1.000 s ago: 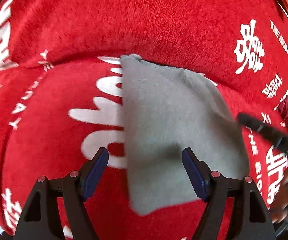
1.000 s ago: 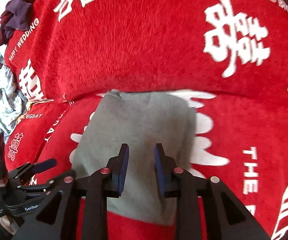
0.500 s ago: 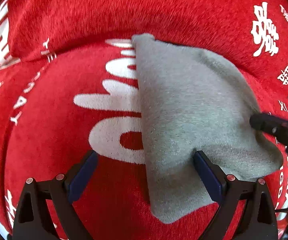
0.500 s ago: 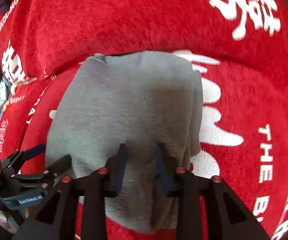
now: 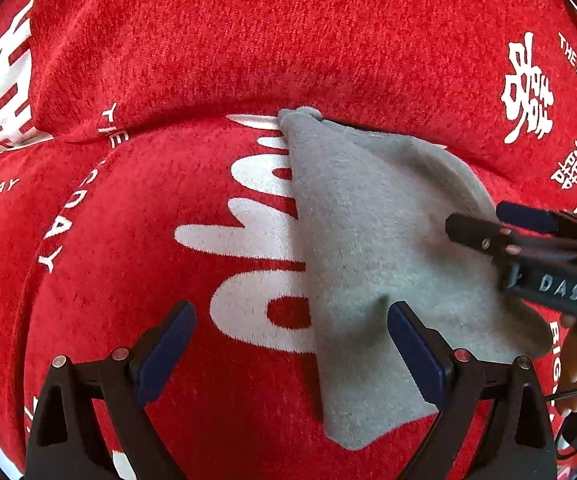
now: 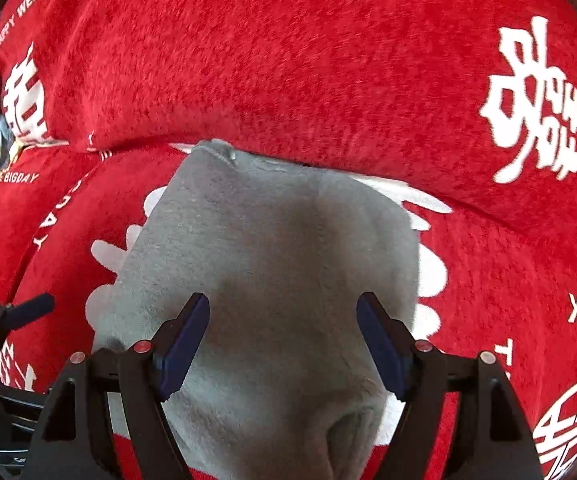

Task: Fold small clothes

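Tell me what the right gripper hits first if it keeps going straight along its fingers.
Most likely the grey garment. The right gripper points down at it, jaws opening, with grey cloth filling the gap between them and nothing else in between. Under the cloth lies the red blanket. How far off the cloth is, I cannot tell.

Red printed blanket (image 5: 248, 60); grey folded cloth (image 5: 368, 240) flat on it

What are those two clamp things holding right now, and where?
Nothing is held. The left hand-held gripper stands open over the grey cloth's edge; the right hand-held gripper's jaws are opening, cloth lying loose between them.
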A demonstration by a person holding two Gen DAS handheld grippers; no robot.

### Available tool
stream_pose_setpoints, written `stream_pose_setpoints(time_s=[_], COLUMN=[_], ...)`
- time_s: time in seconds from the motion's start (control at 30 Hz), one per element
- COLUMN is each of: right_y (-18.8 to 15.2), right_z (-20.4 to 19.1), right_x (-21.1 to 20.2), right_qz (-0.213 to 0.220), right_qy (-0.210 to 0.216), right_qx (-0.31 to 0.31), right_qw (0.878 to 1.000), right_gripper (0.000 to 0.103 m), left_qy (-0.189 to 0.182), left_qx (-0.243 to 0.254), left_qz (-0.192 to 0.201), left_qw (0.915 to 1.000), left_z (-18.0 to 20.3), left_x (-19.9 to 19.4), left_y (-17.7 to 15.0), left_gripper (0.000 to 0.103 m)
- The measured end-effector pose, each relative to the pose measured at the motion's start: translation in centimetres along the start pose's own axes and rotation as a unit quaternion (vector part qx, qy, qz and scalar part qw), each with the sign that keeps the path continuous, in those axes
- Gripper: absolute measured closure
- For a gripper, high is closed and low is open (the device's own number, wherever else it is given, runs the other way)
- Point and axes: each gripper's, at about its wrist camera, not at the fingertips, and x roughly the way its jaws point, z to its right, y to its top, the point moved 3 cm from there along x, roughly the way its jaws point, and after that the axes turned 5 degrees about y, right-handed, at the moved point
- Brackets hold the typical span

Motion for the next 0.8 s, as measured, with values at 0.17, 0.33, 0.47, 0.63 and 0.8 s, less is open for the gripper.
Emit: stream_pose_setpoints(time_s=[0.17,0.33,0.47,0.63,0.8], right_y=[-0.9,-2.3,-3.1,-3.2,-4.0], right_z=[1.1,3.9,5.1,5.1,7.0], right_x=[1.8,2.3,2.4,2.4,2.9], right_qz=[-0.015,-0.011,-0.003,0.008,0.012], right_qy=[0.009,0.014,0.012,0.011,0.041], right_qx=[0.012,0.045,0.058,0.054,0.104], right_qw=[1.0,0.999,0.998,0.998,0.994], right_gripper=[0.024,0.024,0.023,0.022,0.018], left_qy=[0.002,-0.018,-0.044,-0.039,0.025], left_qx=[-0.005,-0.021,-0.058,-0.08,-0.034], left_qz=[-0.009,-0.03,-0.005,-0.012,-0.046], left_qw=[0.9999,0.9992,0.9974,0.996,0.9981], left_z=[-0.3,-0.5,-1.5,-1.8,0.6], left_x=[0.9,1.7,0.2,0.6,4.0], left_y=[0.3,0.5,1.2,3.3,5.0], left_gripper=[0.005,0.005,0.005,0.005,0.005])
